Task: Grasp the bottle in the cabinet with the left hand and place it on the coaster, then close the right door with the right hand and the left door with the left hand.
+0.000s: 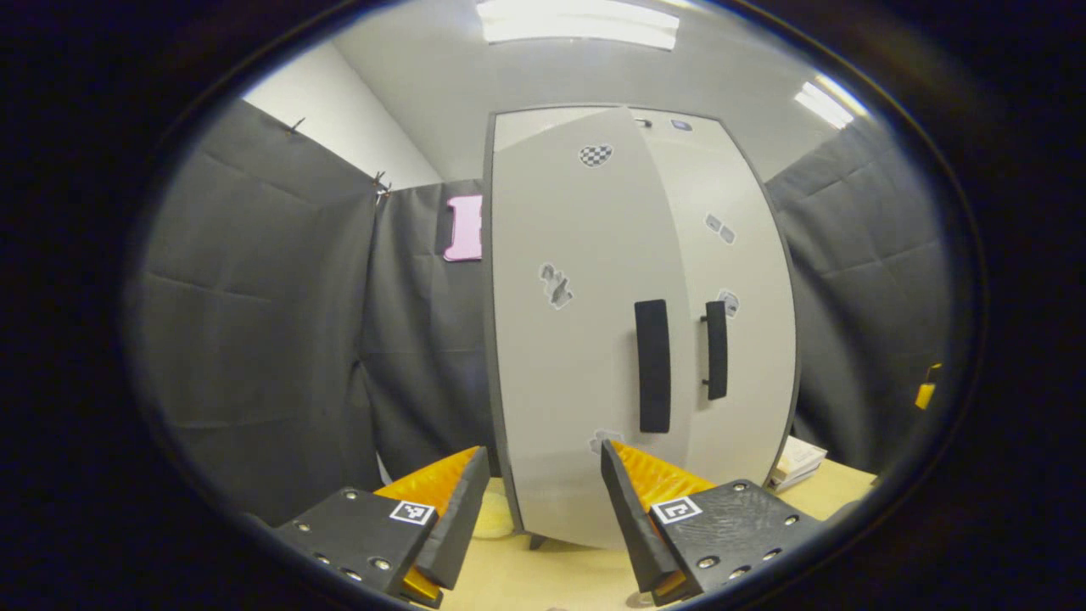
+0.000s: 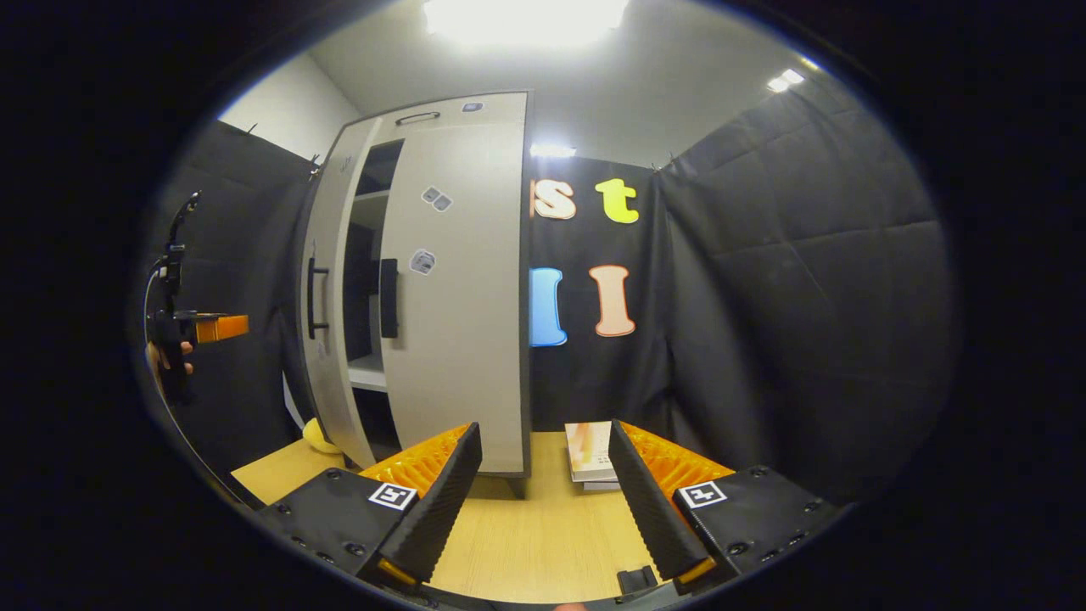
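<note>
**Cabinet closing stage: both tongs empty, left door still ajar**

Item 1. Left gripper (image 1: 543, 501), left gripper view. Jaws spread wide, nothing between them, touching nothing. It faces the cabinet (image 1: 585, 339) squarely, pointed at the lower part of the left door (image 1: 568, 356). Judged purpose: lined up to push that door shut. In the right gripper view the same tool (image 2: 199, 329) appears far off beside the cabinet, held in a person's hand (image 2: 165, 356).

Item 2. Right gripper (image 2: 543, 492), right gripper view. Jaws likewise wide apart, empty, hanging over the wooden table (image 2: 526, 543), clear of the cabinet. Judged purpose: drawn back, its door apparently done.

Item 3. Right door (image 2: 458, 288). Lies flat to the cabinet front, apparently closed, handle (image 2: 389, 299) at its inner edge.

Item 4. Left door, right gripper view (image 2: 327, 288). Stands angled out, leaving a dark gap through which shelves (image 2: 369, 373) show. Its handle (image 1: 652, 365) sits near the right door's handle (image 1: 716, 350) in the left gripper view.

Item 5. Bottle and coaster. Neither can be identified. A pale yellow object (image 2: 321, 437) lies on the table by the cabinet's foot; what it is cannot be told.

Item 6. Books (image 2: 590, 458), stacked on the table beside the cabinet.

Stage judged: final step, closing the left door.
</note>
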A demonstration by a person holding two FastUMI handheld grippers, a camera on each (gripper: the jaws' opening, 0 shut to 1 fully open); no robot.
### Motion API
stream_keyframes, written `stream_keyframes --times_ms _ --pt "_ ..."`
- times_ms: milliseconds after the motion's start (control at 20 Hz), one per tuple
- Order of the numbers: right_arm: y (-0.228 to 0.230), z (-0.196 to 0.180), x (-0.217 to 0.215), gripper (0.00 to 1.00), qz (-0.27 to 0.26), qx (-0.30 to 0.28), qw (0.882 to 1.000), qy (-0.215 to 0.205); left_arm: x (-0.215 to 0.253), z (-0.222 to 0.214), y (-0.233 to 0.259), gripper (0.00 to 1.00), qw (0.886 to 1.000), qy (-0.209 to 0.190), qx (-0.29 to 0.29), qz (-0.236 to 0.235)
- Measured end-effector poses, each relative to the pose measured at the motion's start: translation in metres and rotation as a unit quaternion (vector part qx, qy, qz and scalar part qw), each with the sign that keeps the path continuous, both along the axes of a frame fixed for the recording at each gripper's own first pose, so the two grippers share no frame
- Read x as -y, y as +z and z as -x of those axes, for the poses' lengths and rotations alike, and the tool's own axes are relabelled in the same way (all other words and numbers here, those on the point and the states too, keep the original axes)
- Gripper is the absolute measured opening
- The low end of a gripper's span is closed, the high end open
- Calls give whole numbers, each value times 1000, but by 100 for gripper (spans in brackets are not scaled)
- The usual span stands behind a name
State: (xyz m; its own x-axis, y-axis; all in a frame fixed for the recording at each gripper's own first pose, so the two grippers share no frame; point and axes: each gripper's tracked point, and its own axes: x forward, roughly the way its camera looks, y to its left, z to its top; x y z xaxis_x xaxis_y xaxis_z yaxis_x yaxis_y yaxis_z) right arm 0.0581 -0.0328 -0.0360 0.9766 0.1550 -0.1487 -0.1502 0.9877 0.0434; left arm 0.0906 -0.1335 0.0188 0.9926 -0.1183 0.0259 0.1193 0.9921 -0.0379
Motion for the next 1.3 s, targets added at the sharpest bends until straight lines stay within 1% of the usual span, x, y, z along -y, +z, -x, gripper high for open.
stream_keyframes --times_ms 50,100,250,300,450,500,550,650,700,750,800,850,900,950,1000,1050,1100,1150,1200,1250,1300 --pt "4 1 -6 96 -1 3 1000 7 -6 10 -2 77 1000 5 -1 -3" --pt "7 3 -12 92 -4 6 1000 15 -11 17 -4 77 1000 9 -3 -6" --pt "18 9 -27 92 -10 12 999 30 -23 37 -3 77 1000 15 0 -8" --pt "23 12 -31 96 -10 16 999 32 -27 43 -2 77 1000 17 2 -9" --pt "34 22 -39 96 -9 23 999 30 -41 60 -3 77 1000 21 5 -15" --pt "36 27 -43 92 -11 22 999 32 -45 66 -3 78 1000 22 4 -17" --pt "40 31 -47 96 -14 24 999 34 -50 73 -4 77 1000 23 4 -19" --pt "46 36 -53 96 -17 26 999 36 -59 85 -5 77 999 26 7 -23" --pt "48 40 -56 92 -18 27 999 36 -64 90 -6 77 999 29 6 -26" --pt "51 43 -59 92 -18 29 999 39 -67 95 -8 77 999 30 7 -29" --pt "52 47 -62 92 -17 29 999 40 -71 100 -8 77 999 33 6 -32" --pt "53 50 -64 96 -15 30 999 41 -74 104 -11 77 999 36 6 -36" --pt "54 52 -66 96 -12 31 999 43 -77 107 -13 77 999 38 6 -39" --pt "56 54 -68 96 -11 33 998 44 -80 111 -16 77 998 39 4 -40" --pt "57 56 -69 92 -9 32 998 45 -82 115 -18 77 998 39 0 -41" --pt "57 57 -72 96 -8 33 998 46 -82 115 -20 78 998 40 -3 -41" --pt "59 59 -72 92 -8 34 998 44 -83 114 -21 77 998 42 -4 -41" --pt "59 61 -73 96 -9 35 998 44 -82 115 -21 77 998 43 -5 -42" --pt "60 62 -74 96 -8 36 998 44 -83 115 -21 78 998 44 -5 -43" --pt "59 63 -74 92 -7 36 998 43 -84 117 -22 77 998 47 -4 -44" --pt "58 65 -74 96 -5 35 999 41 -85 117 -22 77 998 48 -3 -46"
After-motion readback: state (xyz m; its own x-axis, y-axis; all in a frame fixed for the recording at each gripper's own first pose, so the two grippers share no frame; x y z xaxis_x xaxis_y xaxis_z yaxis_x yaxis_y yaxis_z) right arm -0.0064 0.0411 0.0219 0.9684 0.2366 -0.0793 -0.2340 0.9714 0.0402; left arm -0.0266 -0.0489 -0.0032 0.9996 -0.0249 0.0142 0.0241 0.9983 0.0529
